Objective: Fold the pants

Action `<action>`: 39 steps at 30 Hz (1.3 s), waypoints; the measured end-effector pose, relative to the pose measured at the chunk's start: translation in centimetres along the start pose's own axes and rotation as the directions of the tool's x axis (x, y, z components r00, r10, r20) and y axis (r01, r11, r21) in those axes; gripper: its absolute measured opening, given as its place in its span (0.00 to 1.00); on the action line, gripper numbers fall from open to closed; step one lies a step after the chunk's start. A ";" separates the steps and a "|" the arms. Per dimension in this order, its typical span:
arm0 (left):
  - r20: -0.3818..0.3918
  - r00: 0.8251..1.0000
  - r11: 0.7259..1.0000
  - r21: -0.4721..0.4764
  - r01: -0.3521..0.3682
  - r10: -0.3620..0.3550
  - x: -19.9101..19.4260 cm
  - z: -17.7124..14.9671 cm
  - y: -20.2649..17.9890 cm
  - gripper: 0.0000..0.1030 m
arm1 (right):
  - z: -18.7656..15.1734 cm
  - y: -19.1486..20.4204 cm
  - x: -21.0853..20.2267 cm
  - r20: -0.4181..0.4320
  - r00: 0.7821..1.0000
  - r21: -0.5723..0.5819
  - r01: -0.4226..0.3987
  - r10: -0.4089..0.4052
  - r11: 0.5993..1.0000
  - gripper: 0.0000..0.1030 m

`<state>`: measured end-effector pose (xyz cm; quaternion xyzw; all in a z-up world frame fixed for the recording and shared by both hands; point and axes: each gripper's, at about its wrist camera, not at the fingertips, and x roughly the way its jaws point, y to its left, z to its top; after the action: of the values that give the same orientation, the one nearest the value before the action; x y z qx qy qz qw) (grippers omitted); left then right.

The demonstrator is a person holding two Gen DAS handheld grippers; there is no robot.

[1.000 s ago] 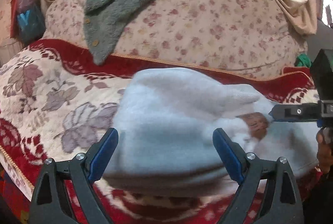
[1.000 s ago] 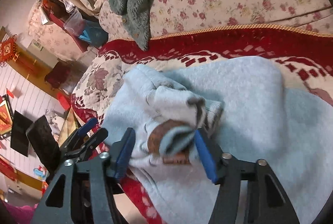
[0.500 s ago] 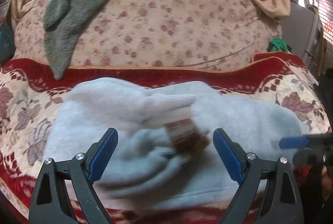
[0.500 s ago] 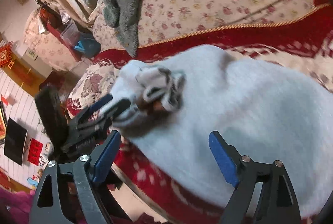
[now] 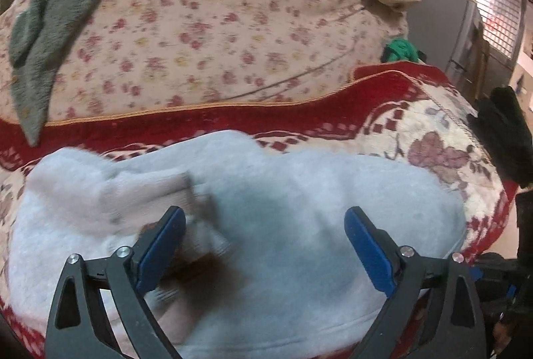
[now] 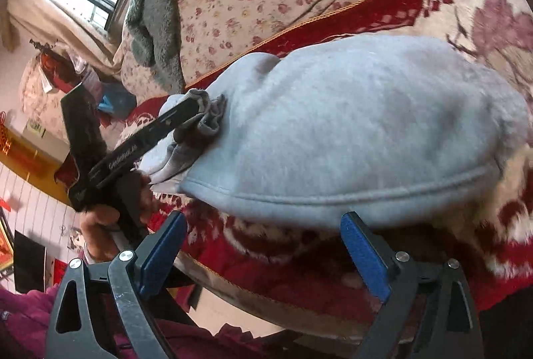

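Pale blue fleece pants (image 5: 299, 225) lie folded in a bundle on the red floral sofa cover, also in the right wrist view (image 6: 366, 132). My left gripper (image 5: 263, 245) is open, low over the bundle, its left finger beside the ribbed cuff (image 5: 160, 189) and a brown patch. In the right wrist view the left gripper (image 6: 186, 112) reaches in from the left at the bunched cuffs (image 6: 203, 122). My right gripper (image 6: 263, 245) is open and empty, just off the sofa's front edge, below the pants' hem.
A grey fleece garment (image 5: 56, 9) hangs over the floral sofa back (image 5: 216, 25). A green item (image 5: 399, 49) lies at the sofa's right end. A dark object (image 5: 503, 139) sits at the right. The sofa's front edge (image 6: 266, 285) is close below the right gripper.
The right gripper let go of the cuff, opened and drew back to the sofa's front edge. The left gripper swung right and closer over the bundle, staying open.
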<state>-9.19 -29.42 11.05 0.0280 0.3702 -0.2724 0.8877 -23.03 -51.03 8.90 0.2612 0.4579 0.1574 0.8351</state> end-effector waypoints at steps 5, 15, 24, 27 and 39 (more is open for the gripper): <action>-0.018 0.999 0.998 0.044 0.036 -0.035 1.4 1.1 -2.0 0.94 | -0.9 -1.1 -0.6 -0.001 1.000 0.013 0.030 -0.030 0.999 0.95; -0.033 0.999 0.996 0.088 0.017 -0.014 2.8 1.5 -3.9 0.94 | -0.7 -3.9 -0.9 0.047 0.999 0.131 -0.003 -0.003 0.991 0.96; -0.050 0.999 0.995 0.095 0.007 -0.002 3.8 1.9 -3.9 0.94 | -0.1 -5.5 0.3 0.115 0.993 0.196 -0.030 0.007 0.980 0.97; -0.058 0.998 0.995 0.099 0.003 0.003 4.4 2.4 -3.9 0.94 | 0.1 -5.8 0.8 0.120 0.993 0.202 -0.027 0.003 0.979 0.97; -0.168 0.979 0.948 0.277 0.156 -0.112 8.5 6.8 -6.3 0.94 | 0.6 -5.7 2.3 0.145 0.989 0.145 -0.052 0.030 0.988 0.97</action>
<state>-3.12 -40.38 11.22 0.1524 0.3934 -0.3806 0.8229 -21.19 -54.72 4.25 0.3427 0.4023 0.1210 0.8403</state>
